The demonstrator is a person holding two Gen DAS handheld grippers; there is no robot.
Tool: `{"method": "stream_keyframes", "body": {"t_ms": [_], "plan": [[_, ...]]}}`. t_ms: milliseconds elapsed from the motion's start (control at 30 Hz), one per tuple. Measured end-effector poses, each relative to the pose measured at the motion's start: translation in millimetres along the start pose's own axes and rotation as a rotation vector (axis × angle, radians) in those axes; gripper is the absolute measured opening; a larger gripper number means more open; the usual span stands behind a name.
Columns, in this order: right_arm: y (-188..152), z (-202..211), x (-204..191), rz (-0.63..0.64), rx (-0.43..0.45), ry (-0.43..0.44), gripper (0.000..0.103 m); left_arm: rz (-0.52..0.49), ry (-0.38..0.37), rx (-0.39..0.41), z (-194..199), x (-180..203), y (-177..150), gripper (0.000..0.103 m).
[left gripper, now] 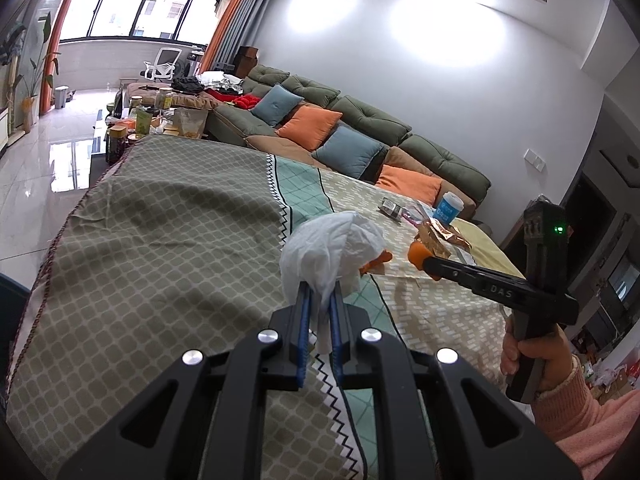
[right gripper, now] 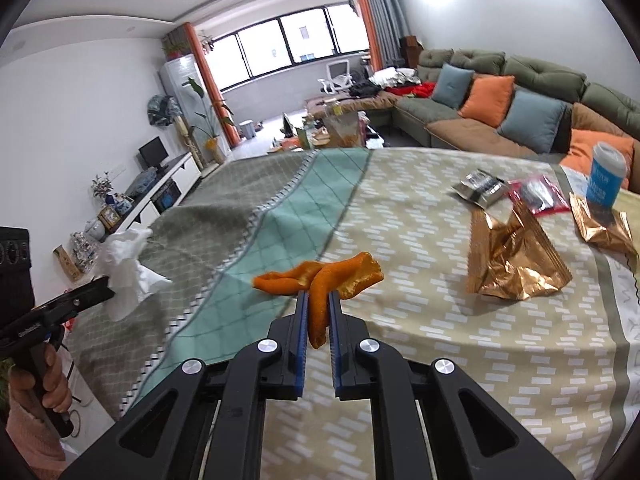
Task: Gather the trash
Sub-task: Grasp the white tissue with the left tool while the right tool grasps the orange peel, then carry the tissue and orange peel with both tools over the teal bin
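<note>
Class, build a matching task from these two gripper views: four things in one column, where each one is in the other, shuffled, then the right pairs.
1. white tissue
2. orange peel
3. blue and white cup
4. crumpled gold wrapper

A. lying loose on the tablecloth
B. clamped in the right gripper
C. standing upright near the table's far corner
D. clamped in the left gripper

Pairs: 1-D, 2-B, 3-C, 4-A

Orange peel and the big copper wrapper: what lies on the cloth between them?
Nothing: in the right wrist view only bare tablecloth separates the orange peel from the copper wrapper.
</note>
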State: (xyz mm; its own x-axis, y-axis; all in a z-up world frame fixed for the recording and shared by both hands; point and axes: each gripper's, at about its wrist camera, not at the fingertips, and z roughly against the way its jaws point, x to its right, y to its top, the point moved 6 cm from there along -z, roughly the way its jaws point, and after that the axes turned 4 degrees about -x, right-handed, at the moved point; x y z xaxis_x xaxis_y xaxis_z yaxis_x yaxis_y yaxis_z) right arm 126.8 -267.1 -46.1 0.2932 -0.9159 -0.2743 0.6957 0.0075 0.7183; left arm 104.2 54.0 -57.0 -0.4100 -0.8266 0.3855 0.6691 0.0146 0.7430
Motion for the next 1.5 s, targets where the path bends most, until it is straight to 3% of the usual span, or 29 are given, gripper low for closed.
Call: {"method": "stream_keyframes", "body": {"t_ms": [633,1500], "plan": [[-12,-2,-76,0.109,-0.005,0.164,0.01,0.03,0.052,0.057,38,-14,-5,0.011],[-8,-36,-189,0.3,-0.068,0.371,0.01,0.141,0.224,0.148,115,-79,-22,0.011]]}}
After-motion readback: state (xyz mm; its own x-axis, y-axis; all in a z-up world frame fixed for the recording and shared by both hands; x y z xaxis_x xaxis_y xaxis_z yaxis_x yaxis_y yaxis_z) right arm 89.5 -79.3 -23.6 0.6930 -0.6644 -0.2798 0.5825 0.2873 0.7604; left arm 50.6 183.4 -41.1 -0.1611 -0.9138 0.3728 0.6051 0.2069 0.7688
